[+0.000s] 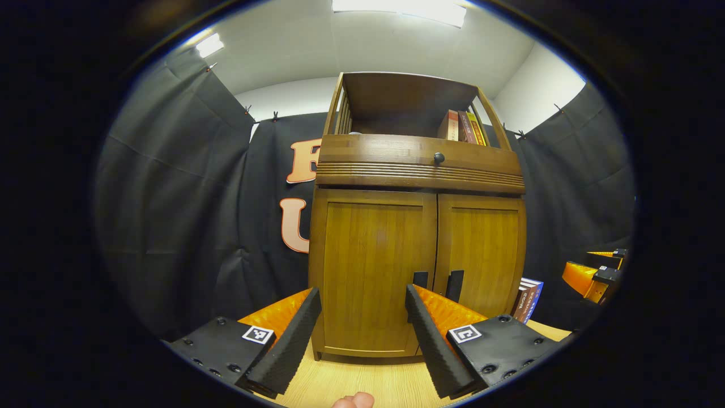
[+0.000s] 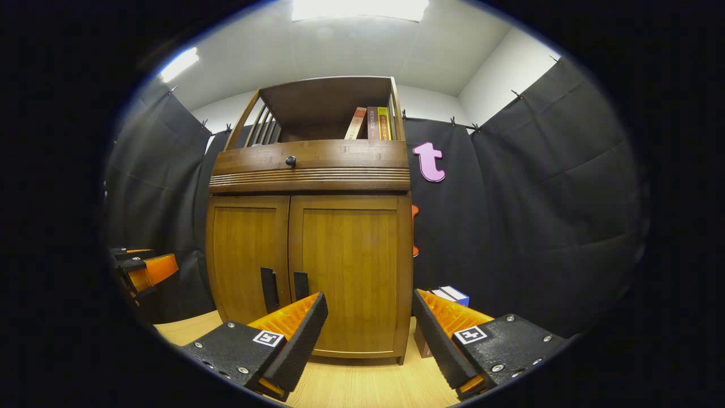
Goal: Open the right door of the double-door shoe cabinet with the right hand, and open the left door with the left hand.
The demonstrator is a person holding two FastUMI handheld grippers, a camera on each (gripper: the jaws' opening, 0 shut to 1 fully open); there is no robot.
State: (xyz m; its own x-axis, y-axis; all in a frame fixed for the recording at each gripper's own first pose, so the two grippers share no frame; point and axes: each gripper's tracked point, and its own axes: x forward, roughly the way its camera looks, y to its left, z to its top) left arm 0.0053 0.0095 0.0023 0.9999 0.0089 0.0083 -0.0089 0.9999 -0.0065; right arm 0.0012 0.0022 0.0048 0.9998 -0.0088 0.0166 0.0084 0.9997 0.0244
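Wooden shoe cabinet (image 1: 416, 249) stands on pale wood floor (image 1: 351, 385), both flat panelled doors closed, slim dark handles (image 2: 269, 289) at centre seam. Left gripper (image 1: 362, 317) and right gripper (image 2: 369, 323) spread wide, ribbed pads, holding nothing.

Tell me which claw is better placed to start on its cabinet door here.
Roughly even, slight edge to the right claw: open, facing the closed right door, whose handle shows beside its left finger. The left claw, also open, faces the closed left door.

Left tongs (image 1: 359, 326) and right tongs (image 2: 368, 331): ribbed fingers on screw-studded black blocks (square tags topside), above the wood-grain desk (image 1: 362, 382).
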